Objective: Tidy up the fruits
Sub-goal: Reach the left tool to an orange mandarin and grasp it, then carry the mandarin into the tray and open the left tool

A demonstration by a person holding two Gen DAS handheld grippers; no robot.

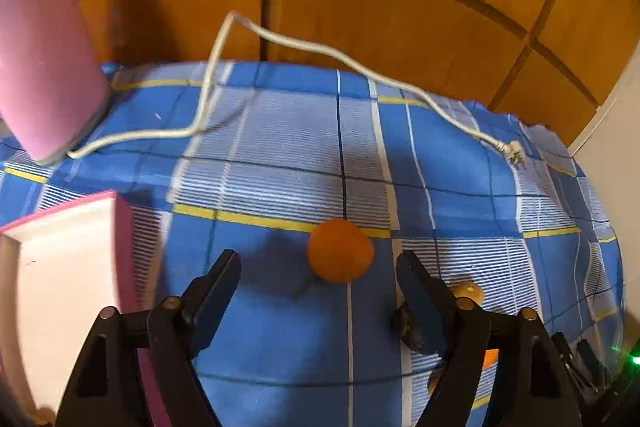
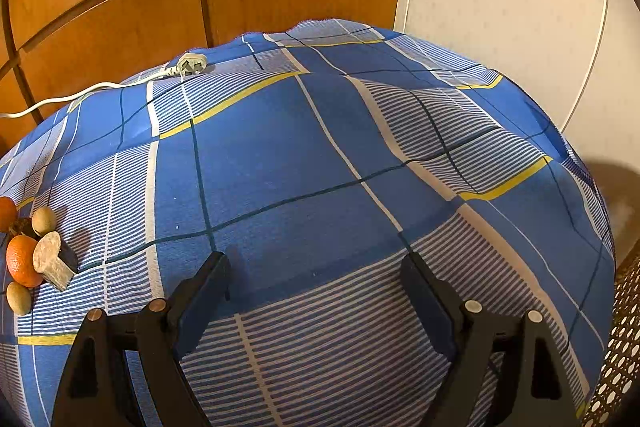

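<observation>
An orange (image 1: pixel 340 251) lies alone on the blue checked cloth (image 1: pixel 280 155). My left gripper (image 1: pixel 319 261) hovers over it with the jaws apart; the fruit sits just past the tips, nearer the right finger (image 1: pixel 416 283), and neither pad touches it. To the right of that finger lie a small tan fruit (image 1: pixel 468 291) and a dark piece (image 1: pixel 404 323). My right gripper (image 2: pixel 316 263) is open over bare cloth with nothing between its fingers. At its far left lies a heap: two oranges (image 2: pixel 22 263), small tan fruits (image 2: pixel 43 221) and a pale cut chunk (image 2: pixel 52 261).
A white box with pink edges (image 1: pixel 68 287) stands at the left, its pink lid (image 1: pixel 44 59) raised behind it. A white cable (image 1: pixel 320 47) crosses the back of the cloth and ends in a plug (image 2: pixel 192 65). Wooden panels rise behind; wicker (image 2: pixel 620 347) shows at the right edge.
</observation>
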